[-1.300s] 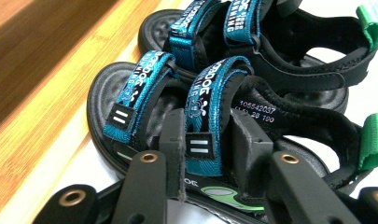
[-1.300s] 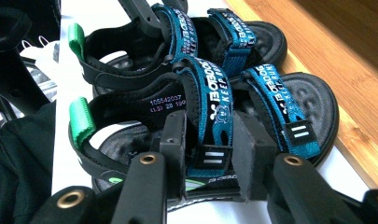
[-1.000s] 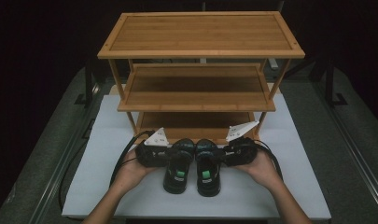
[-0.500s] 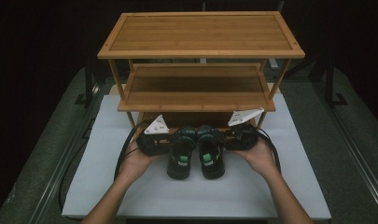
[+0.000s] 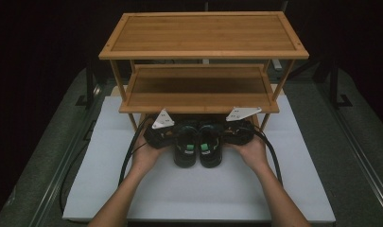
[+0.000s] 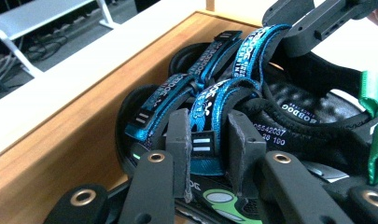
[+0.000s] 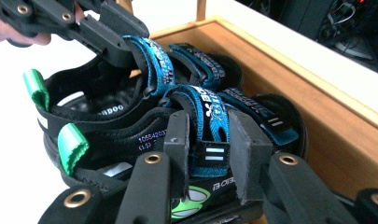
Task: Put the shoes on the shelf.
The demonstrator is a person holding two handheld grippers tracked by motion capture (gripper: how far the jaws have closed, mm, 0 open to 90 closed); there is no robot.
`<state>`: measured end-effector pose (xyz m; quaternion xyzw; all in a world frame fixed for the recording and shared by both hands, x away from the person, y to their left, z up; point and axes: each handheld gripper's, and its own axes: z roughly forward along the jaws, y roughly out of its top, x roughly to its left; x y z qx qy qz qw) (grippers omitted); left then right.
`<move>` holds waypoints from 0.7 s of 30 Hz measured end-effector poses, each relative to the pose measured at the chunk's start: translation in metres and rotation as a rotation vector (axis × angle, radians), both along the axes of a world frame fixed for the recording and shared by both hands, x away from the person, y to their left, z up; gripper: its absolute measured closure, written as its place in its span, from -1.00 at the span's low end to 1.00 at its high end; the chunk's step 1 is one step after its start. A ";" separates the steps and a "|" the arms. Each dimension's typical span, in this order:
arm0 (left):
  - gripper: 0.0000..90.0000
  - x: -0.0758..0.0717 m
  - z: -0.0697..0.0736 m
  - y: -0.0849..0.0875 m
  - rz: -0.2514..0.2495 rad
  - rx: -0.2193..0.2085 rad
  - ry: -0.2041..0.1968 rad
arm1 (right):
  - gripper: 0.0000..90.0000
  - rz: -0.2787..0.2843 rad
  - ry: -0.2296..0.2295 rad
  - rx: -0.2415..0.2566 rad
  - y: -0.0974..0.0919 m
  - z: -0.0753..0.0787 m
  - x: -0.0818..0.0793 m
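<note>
Item: pair of sandals (image 5: 197,147), toes under rack's bottom shelf (image 5: 198,101), length pointing away | left gripper (image 6: 206,154) pinches left sandal strap (image 6: 203,116) | right gripper (image 7: 210,154) pinches right sandal strap (image 7: 210,116) | both equally near.

Both tongs, left (image 5: 172,137) and right (image 5: 227,135), are black with brass rivets, grey pads, white three-cornered plates, black cables.
</note>
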<state>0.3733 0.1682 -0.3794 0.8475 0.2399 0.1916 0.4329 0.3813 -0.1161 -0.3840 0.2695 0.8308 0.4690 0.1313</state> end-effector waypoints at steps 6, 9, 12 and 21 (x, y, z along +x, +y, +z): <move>0.61 0.004 -0.009 -0.004 0.012 0.023 -0.007 | 0.54 -0.021 -0.005 0.009 0.000 -0.006 0.004; 0.60 0.006 -0.013 -0.003 0.021 -0.003 0.000 | 0.52 -0.031 -0.001 0.006 0.000 -0.007 0.004; 0.55 0.005 -0.014 -0.002 0.024 -0.007 0.014 | 0.49 -0.030 0.001 -0.007 0.000 -0.008 0.004; 0.01 -0.003 -0.005 0.002 0.010 -0.020 0.024 | 0.18 -0.055 -0.001 -0.023 -0.004 -0.001 -0.003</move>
